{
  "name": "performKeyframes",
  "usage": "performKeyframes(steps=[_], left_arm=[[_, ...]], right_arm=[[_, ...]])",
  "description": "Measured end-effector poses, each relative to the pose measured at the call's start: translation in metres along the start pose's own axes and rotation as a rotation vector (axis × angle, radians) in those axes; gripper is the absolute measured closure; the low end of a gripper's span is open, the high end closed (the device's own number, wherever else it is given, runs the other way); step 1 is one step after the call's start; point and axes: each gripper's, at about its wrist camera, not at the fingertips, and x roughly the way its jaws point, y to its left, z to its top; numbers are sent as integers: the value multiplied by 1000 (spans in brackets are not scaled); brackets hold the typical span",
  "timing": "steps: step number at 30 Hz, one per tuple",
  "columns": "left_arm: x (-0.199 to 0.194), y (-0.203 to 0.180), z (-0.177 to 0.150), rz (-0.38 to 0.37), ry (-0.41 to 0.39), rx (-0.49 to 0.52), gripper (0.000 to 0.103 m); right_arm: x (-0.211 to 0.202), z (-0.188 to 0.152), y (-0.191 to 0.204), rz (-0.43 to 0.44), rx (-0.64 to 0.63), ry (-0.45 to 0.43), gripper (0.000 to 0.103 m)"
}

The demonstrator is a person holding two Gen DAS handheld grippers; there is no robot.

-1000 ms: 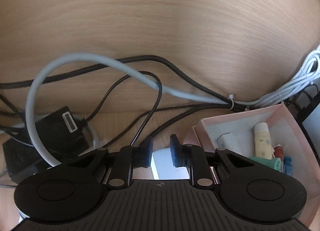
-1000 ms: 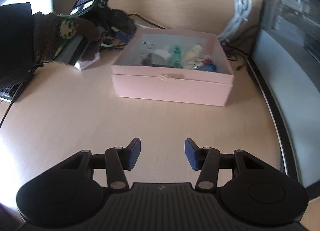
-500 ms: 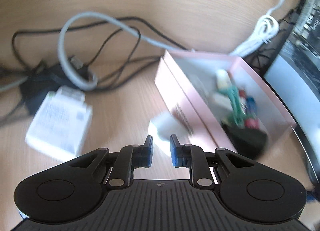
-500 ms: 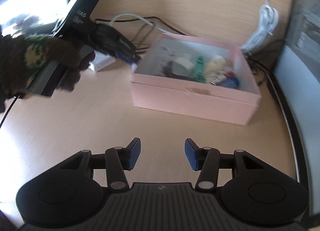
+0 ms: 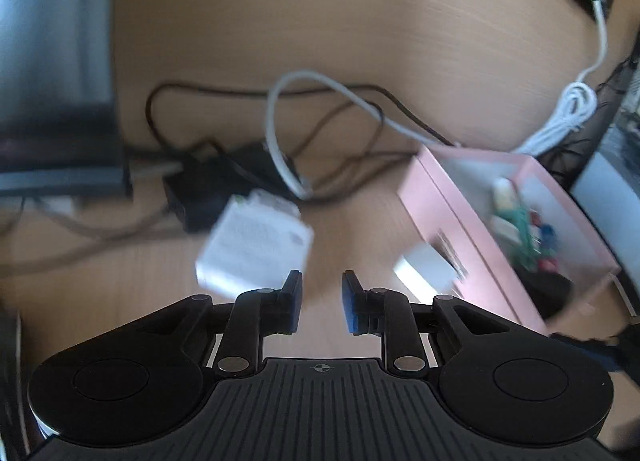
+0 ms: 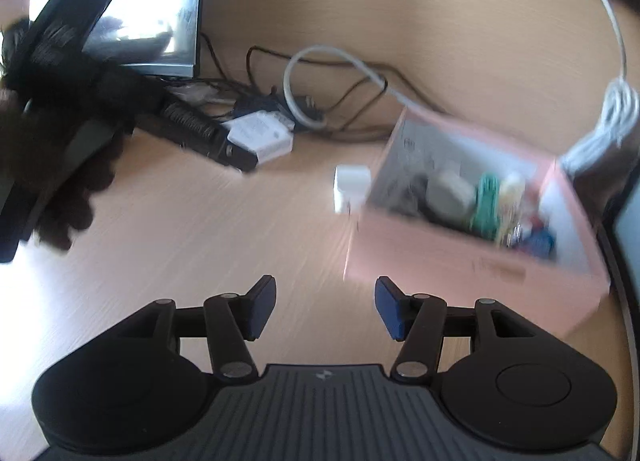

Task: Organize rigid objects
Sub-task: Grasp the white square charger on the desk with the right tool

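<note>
The pink box [image 6: 472, 261] sits on the tabletop [image 6: 200, 237], on the right in both views, and it already holds a few small things. A small white block [image 6: 352, 187] lies just beside the box's left corner, outside it. A bigger white adapter [image 5: 256, 241] lies further left, near the black and grey cables [image 5: 288, 141].

A moment ago the left gripper [image 5: 320, 301] was up close to the cables. Now it has pulled back, so the adapter and the box both show. Its jaws are narrow, with nothing between them, and they are starting to open. The right gripper [image 6: 325, 307] has swung left towards the small block, and the box looks tilted now. Its jaws are partly apart, opening, and hold nothing.

I think both white things still need to go into the box, so the job is not finished.
</note>
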Motion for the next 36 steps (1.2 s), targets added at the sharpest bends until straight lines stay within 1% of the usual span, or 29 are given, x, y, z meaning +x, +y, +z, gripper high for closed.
performKeyframes(steps=[1, 2, 3, 4, 5, 6, 8, 10, 13, 14, 18, 19, 20, 22, 25, 26, 28, 31, 33, 35, 36], left_arm=[[6, -3, 7, -7, -5, 1, 79], [11, -5, 12, -34, -6, -8, 79], [20, -9, 17, -79, 3, -14, 79], [27, -14, 20, -102, 16, 0, 79], [36, -22, 23, -102, 27, 33, 78], [45, -31, 25, -92, 32, 84, 79], [61, -44, 29, -85, 40, 157, 79], [74, -50, 30, -99, 55, 188, 79], [85, -55, 29, -131, 73, 240, 80], [85, -57, 27, -143, 74, 257, 82], [69, -69, 12, -208, 84, 337, 82], [65, -71, 5, -222, 89, 354, 82], [60, -71, -1, -232, 93, 370, 82], [49, -72, -13, -246, 107, 387, 82], [32, -67, -32, -276, 141, 349, 82], [27, -65, -37, -282, 150, 330, 82], [15, -57, -47, -289, 160, 282, 82], [-2, -40, -57, -285, 154, 185, 81], [-10, -29, -58, -249, 130, 140, 81], [-19, -17, -56, -169, 90, 114, 81], [-23, -10, -54, -123, 70, 95, 81]], right_arm=[[2, 8, 8, -23, -48, -16, 51], [4, 18, 17, -46, -108, -39, 54], [5, 26, 21, -52, -137, -56, 56], [5, 33, 22, -27, -144, -52, 61], [5, 40, 21, 11, -143, -35, 66], [4, 45, 19, 51, -146, -22, 66], [0, 45, 15, 79, -149, -9, 66], [-2, 40, 7, 101, -100, 31, 66], [-8, 27, -8, 100, -19, 74, 66], [-11, 21, -13, 97, 0, 80, 66], [-23, -1, -33, 42, 60, 89, 66], [-23, -4, -37, 34, 76, 91, 64], [-22, -7, -40, 27, 92, 95, 60], [-19, -14, -47, 14, 124, 105, 54], [-17, -18, -47, 23, 134, 112, 53], [-14, -18, -46, 35, 132, 111, 49], [-7, -17, -42, 65, 122, 110, 45], [5, -16, -32, 96, 102, 115, 45], [12, -17, -26, 115, 88, 118, 45], [18, -17, -21, 124, 78, 117, 44], [21, -17, -19, 120, 67, 96, 44]])
